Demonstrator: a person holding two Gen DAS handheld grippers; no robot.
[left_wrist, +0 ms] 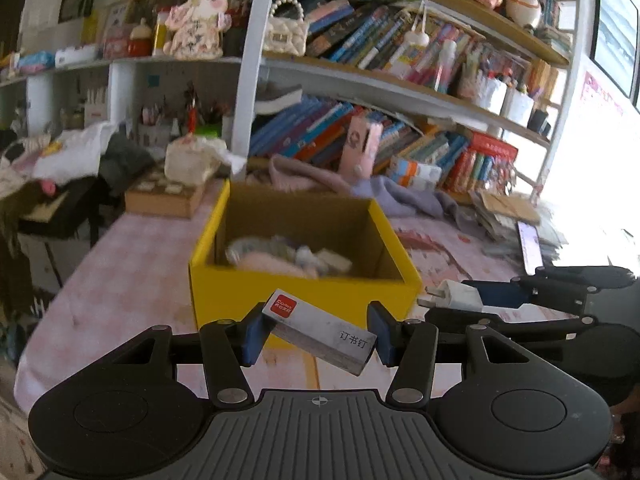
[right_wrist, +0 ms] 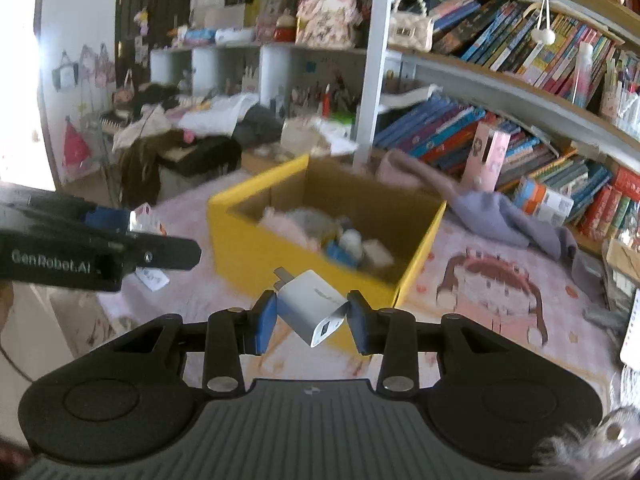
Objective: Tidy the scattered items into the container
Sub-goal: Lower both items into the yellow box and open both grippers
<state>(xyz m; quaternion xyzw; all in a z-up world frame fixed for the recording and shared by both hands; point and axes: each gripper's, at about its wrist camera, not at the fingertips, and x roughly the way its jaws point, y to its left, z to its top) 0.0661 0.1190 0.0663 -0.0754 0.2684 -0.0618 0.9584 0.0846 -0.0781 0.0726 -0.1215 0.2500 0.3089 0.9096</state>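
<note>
Left gripper (left_wrist: 316, 334): you are carrying the staple box (left_wrist: 320, 330) crosswise between the jaws, which are clenched on its two ends; it is sitting tilted, red-label end up and to the left, so the grip looks to be on corners rather than flat faces.

Right gripper (right_wrist: 312, 314): you are gripping the white charger plug (right_wrist: 312, 308), the jaws closed on its sides, prongs pointing away and up, USB end toward the camera. It is canted too, which I judge makes it the looser hold of the two.

Yellow box (left_wrist: 224, 292): this is standing open on the worktop (left_wrist: 120, 280) just ahead of both grippers, its near wall below and beyond the held things. Soft pink and grey items are already lying inside, blurred in both views.

Why side by side: you are bringing both things in together, the left gripper showing at the left edge of the right wrist view, so the two can be dropped without a second trip.

Where the things are: both are hanging in the air short of the opening, not yet over it.

Next move, as a judgement: you are needing to clear the near rim before letting go, or either thing may strike the wall and fall outside.

Left outside: a lilac cloth (right_wrist: 500, 212) is lying on the worktop beyond the box.
</note>
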